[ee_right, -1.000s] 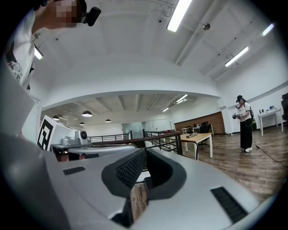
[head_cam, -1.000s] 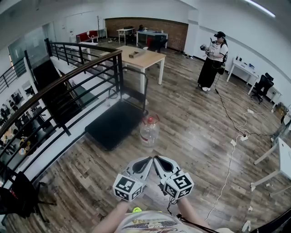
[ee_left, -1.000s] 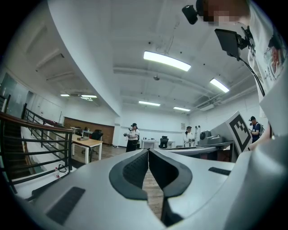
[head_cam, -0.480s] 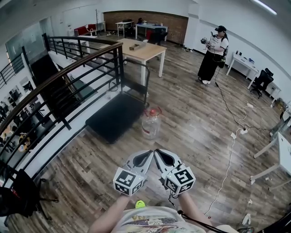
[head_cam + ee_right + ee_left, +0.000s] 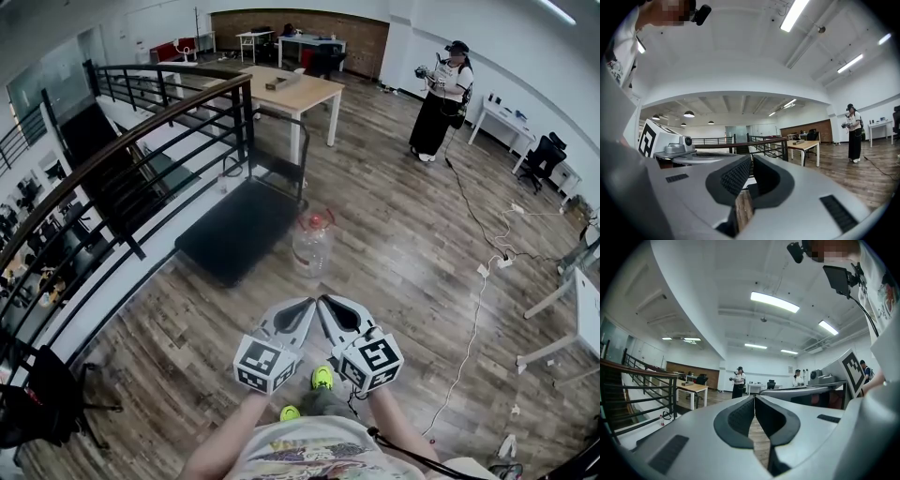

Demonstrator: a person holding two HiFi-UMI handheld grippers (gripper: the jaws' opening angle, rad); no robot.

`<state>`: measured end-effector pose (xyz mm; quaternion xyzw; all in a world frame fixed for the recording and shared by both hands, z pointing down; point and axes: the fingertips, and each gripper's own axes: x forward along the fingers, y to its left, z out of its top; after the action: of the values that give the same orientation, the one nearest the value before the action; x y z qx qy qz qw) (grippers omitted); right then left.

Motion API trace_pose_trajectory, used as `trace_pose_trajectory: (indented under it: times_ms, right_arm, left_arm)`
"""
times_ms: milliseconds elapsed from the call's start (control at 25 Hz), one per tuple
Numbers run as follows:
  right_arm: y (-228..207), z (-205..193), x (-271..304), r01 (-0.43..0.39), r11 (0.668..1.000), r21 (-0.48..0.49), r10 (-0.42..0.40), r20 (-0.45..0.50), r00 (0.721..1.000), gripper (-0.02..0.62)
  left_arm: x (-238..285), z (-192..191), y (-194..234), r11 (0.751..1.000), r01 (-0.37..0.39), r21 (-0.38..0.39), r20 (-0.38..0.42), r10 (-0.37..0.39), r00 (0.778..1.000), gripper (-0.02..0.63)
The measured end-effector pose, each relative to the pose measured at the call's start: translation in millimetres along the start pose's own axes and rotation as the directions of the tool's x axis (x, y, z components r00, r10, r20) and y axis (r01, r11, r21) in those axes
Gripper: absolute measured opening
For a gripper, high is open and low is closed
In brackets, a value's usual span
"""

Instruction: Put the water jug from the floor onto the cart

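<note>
Only overhead: water jug (beside cart)

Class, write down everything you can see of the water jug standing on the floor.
The water jug is a clear plastic bottle with a red cap and a loop handle at its neck. It stands upright on the wooden floor, close beside the right edge of the black cart. Neither the left gripper nor the right gripper touches it.
</note>
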<state>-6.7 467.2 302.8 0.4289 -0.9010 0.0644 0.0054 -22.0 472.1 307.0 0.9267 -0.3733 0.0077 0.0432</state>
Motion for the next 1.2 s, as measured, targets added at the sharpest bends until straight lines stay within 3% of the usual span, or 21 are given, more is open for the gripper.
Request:
trace_pose_trajectory:
  times_ms: [440, 1200]
  right_arm:
    - [-57, 3, 43, -0.032, 0.999, 0.02, 0.032, 0.003, 0.999, 0.029]
    - [-204, 15, 99, -0.119, 0.992, 0.048, 0.12, -0.023, 0.992, 0.029]
  left_arm:
    - [59, 0, 38, 0.999, -0.039, 0.002, -0.014, 0.039, 0.999, 0.011]
    - [211, 3, 81, 0.994, -0.109, 0.008, -0.046, 0.109, 0.993, 0.012]
